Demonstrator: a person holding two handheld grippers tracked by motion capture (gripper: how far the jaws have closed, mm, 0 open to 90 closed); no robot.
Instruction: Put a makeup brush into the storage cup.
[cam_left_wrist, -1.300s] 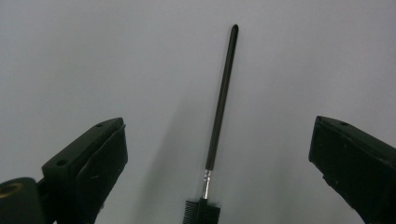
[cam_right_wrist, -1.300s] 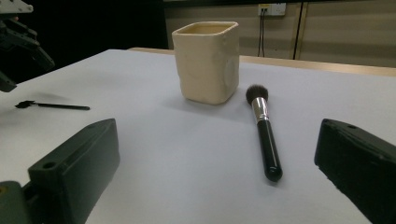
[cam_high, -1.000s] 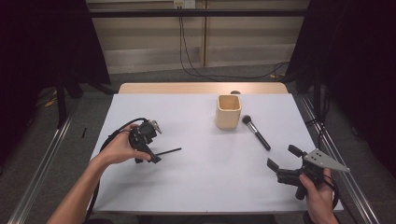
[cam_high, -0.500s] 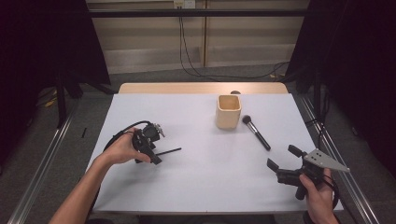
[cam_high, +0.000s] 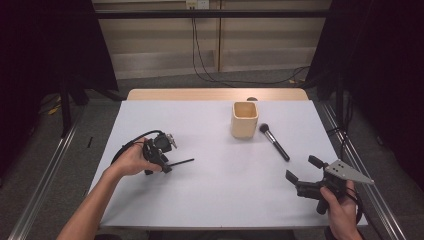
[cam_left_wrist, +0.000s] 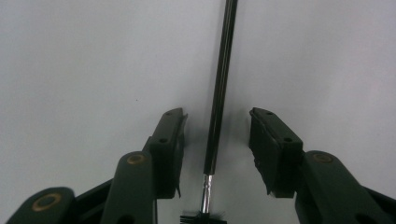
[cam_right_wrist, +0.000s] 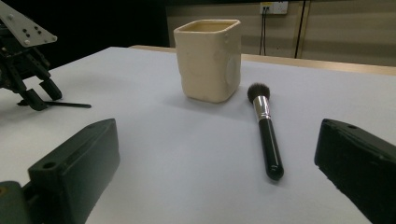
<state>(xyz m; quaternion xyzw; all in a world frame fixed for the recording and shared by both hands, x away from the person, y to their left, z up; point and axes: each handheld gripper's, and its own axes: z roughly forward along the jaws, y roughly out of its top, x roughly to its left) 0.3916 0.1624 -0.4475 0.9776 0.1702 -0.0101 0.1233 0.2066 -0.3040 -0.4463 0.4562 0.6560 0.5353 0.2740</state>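
Black and thin, the small brush (cam_left_wrist: 219, 88) lies flat on the white tabletop (cam_high: 210, 200) at the left, its handle running between the jaws of the left gripper (cam_left_wrist: 217, 144), which stand apart on either side without touching it. From the left gripper view, the handle sits closer to one jaw than the other, so closing now could likely push the brush sideways or roll it before both pads bite. Such a slim handle lying flush on the sheet may also slip under the pads if the gripper is a touch too high, or the tips may scrape the tabletop if too low. Near the middle, the cream cup (cam_high: 244, 119) stands upright, with the big powder brush (cam_high: 274, 142) lying just beside it on its right; a careless swing toward the cup could tip it. At the right, the right gripper (cam_high: 304, 176) hovers with jaws wide apart, holding nothing, well clear of both brushes.
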